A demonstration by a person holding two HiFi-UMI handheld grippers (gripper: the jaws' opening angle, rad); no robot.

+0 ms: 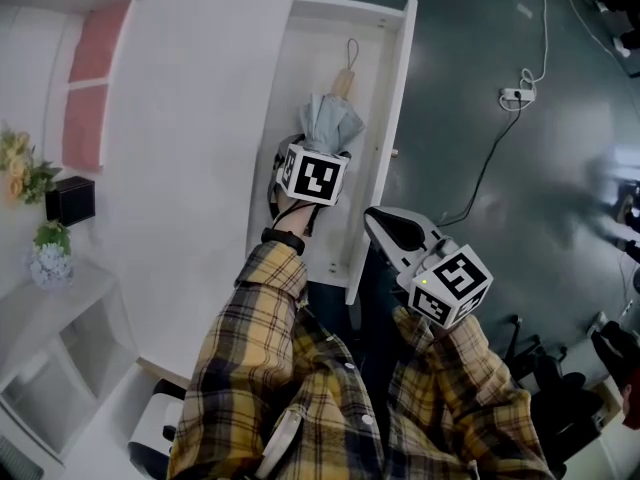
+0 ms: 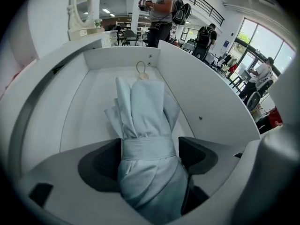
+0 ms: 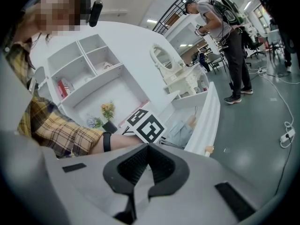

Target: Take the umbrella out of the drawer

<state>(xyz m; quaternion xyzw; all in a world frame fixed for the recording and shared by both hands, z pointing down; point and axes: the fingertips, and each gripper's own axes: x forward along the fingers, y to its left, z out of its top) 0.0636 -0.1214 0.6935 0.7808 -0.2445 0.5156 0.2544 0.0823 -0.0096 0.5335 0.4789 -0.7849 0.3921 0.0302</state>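
A folded pale grey-blue umbrella [image 1: 332,120] lies in the open white drawer [image 1: 398,88], its wooden handle with a cord loop [image 1: 344,78] at the far end. My left gripper [image 1: 318,160] points steeply down into the drawer. Its jaws stand wide around the umbrella [image 2: 145,125] at the strap [image 2: 147,149]; the left pad [image 2: 101,165] is beside the cloth and the right pad [image 2: 199,153] is apart from it. Outside the drawer front, my right gripper [image 1: 380,223] is shut and holds nothing. In the right gripper view, the umbrella [image 3: 180,131] shows inside the drawer [image 3: 212,111].
The drawer slides out from a white desk [image 1: 190,118] with shelves on its left, flowers [image 1: 20,168] and a black box [image 1: 70,200]. A cable and power strip [image 1: 517,95] lie on the dark floor to the right. People [image 2: 161,11] stand far behind.
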